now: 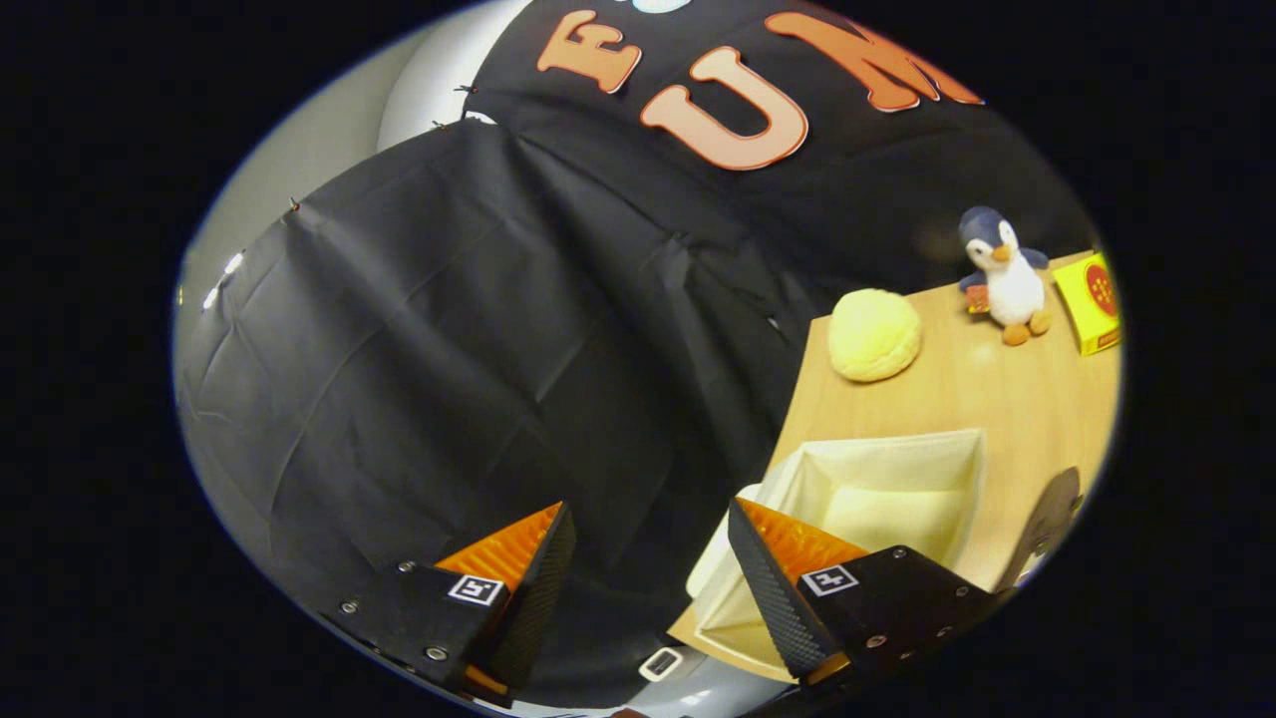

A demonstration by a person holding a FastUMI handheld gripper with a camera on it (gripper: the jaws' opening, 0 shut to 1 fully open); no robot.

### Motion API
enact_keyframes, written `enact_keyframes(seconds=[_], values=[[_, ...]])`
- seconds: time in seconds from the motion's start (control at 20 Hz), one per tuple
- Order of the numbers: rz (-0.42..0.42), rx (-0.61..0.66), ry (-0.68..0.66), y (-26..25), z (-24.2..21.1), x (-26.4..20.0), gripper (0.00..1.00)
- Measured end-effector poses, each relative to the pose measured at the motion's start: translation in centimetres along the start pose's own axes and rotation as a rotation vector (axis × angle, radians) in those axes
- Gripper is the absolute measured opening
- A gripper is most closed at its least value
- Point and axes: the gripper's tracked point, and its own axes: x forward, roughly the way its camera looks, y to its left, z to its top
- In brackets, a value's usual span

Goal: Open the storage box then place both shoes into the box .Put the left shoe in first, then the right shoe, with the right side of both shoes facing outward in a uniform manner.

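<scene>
I note the gripper [648,524] with fingers apart and nothing between them, aimed mostly at the black cloth [449,349]. The open box [877,499] sits on the table [997,389] just behind the right finger. Beyond it stand a yellow ball [874,334] and a penguin [1002,274].

Claw [648,524] tilted, fingers [518,558] spread wide apart, nothing held between them
</scene>
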Motion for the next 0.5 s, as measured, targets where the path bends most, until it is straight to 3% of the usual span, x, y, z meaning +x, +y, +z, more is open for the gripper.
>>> enact_keyframes(seconds=[0.25,0.5], values=[[-0.175,-0.121,-0.114,-8.1,1.7,-5.6,0.96],[-0.345,-0.202,-0.13,-16.0,0.5,-10.3,0.96]])
